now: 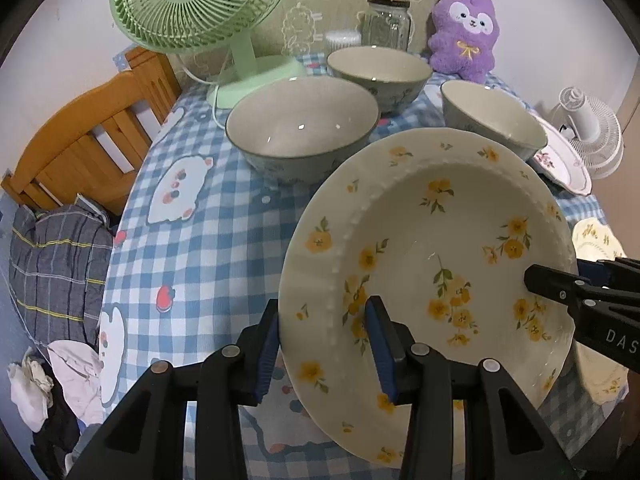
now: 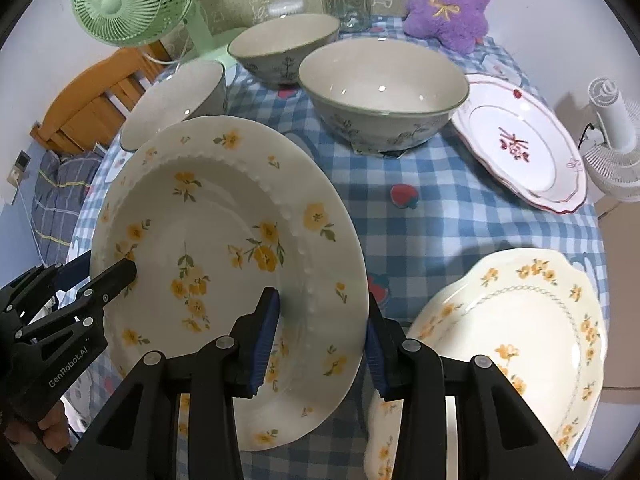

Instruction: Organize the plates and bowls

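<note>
A deep white plate with yellow flowers (image 1: 432, 232) (image 2: 220, 208) is held tilted over the checked tablecloth by both grippers. My left gripper (image 1: 324, 348) is shut on its left rim, one blue pad inside and one outside. My right gripper (image 2: 322, 340) is shut on the opposite rim; it shows in the left wrist view as a black finger (image 1: 560, 288). Three grey-patterned bowls (image 1: 300, 128) (image 1: 380, 72) (image 1: 492, 116) stand behind. On the right lie a red-flowered plate (image 2: 520, 140) and a cream scalloped plate (image 2: 520, 320).
A green fan (image 1: 200, 0), a glass jar (image 1: 388, 24) and a purple plush toy (image 1: 464, 32) line the table's back edge. A white fan (image 2: 612, 136) stands off the right side. A wooden frame (image 1: 80, 140) and bedding lie to the left.
</note>
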`<state>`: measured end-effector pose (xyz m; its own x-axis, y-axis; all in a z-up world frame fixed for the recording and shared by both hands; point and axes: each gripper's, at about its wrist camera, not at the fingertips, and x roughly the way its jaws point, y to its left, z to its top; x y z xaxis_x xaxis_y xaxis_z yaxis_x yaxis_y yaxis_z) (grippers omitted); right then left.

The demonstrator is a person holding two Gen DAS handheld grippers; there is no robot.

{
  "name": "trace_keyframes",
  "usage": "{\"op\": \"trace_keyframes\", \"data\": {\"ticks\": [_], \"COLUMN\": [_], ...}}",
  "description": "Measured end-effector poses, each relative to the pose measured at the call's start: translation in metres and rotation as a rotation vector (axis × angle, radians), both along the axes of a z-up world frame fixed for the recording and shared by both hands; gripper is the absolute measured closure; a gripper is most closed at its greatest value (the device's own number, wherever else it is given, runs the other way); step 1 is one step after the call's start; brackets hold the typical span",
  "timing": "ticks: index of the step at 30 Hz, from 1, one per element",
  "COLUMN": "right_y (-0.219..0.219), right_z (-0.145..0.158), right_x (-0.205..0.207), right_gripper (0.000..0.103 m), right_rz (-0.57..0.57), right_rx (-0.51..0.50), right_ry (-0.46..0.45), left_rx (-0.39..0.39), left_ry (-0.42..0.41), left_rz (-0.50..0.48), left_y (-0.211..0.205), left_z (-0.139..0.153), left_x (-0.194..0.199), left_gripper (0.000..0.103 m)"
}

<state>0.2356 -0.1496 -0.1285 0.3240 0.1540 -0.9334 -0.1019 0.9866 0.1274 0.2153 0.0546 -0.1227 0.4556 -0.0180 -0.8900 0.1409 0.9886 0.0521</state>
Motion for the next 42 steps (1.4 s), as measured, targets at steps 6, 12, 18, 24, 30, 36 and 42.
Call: {"op": "trace_keyframes", "data": {"ticks": [6,12,18,24,30,36,42], "right_y": [-0.015,-0.037,-0.065,-0.096,-0.124,-0.150,-0.167], "right_z": [0.015,0.027,0.034,0.036,0.037,0.034,0.031], "right_x": [-0.010,-0.025,-0.041,-0.059,-0.074,-0.089,-0.099], "right_gripper": [0.061,0.061,0.061,0.061,0.061,0.061,0.061], "right_rz": [-0.017,-0.051,-0.088,-0.137,-0.184,-0.230,-0.257], "right_rx": [0.000,-0.004,-0.008,-0.008,-0.010,-0.016,-0.024], "right_ry": [-0.027,-0.049,-0.065,-0.071,-0.075,-0.066,-0.066], "left_rx": [-0.001,-0.011,-0.016,-0.023,-0.027,-0.034,-0.050], "left_ry": [-0.027,-0.049,-0.060,-0.062,-0.061,-0.048,-0.040], "left_rz": [-0.019,-0.043,-0.074,-0.108,-0.152,-0.194,-0.205], "left_y": [-0.014,-0.036,-0.064,-0.092,-0.121,-0.147,-0.165], "left_z": [0.013,0.023,0.028,0.028,0.029,0.024,0.017], "left_x": [-0.005,-0.014,-0.022,-0.030,-0.038,-0.044,-0.050], "left_gripper": [0.060,0.060,0.060,0.060,0.060,0.060,0.060]}}
